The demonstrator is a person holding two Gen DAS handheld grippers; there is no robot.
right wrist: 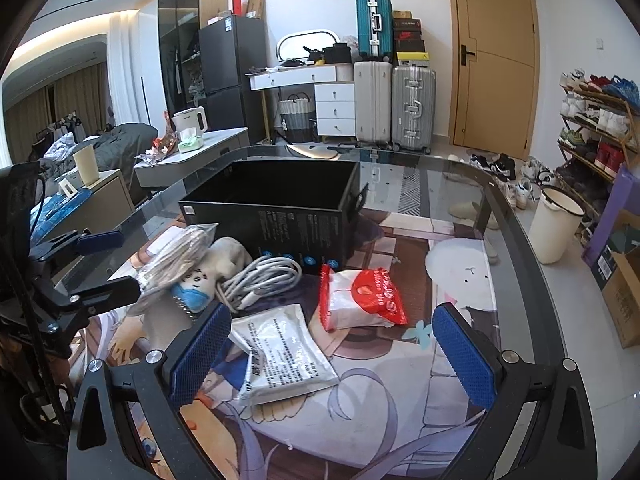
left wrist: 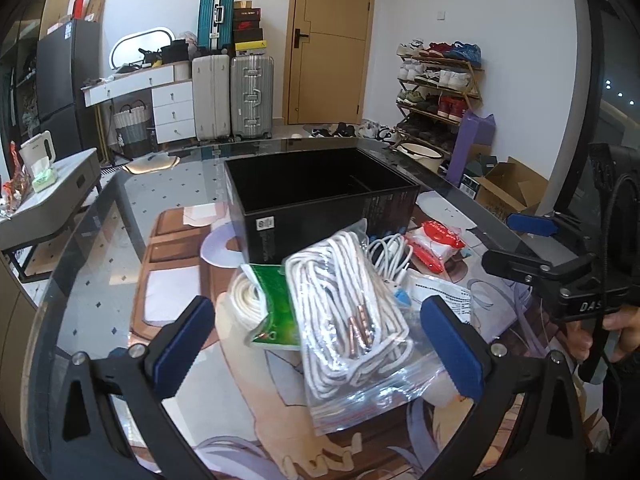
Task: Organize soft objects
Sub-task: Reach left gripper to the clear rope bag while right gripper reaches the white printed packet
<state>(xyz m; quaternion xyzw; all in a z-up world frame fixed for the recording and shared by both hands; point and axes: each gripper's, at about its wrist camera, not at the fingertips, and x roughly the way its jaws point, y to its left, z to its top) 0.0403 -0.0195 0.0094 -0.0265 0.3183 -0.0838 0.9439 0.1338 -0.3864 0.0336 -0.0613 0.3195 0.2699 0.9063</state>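
Before the black box (left wrist: 320,196), both grippers, left (left wrist: 320,344) and right (right wrist: 332,352), gape wide, holding nothing; the slick rope bag (left wrist: 352,320) risks slipping when pinched.

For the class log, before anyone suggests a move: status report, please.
Left tool open, straddling the bagged white cord. Right tool open, over the white printed packet. Black box empty, nothing packed yet. No obstruction seen.

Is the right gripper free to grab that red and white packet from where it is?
Probably yes. The right gripper is open and empty, and the red and white packet lies uncovered just ahead of it; only the white printed pouch sits nearer, off to its left.
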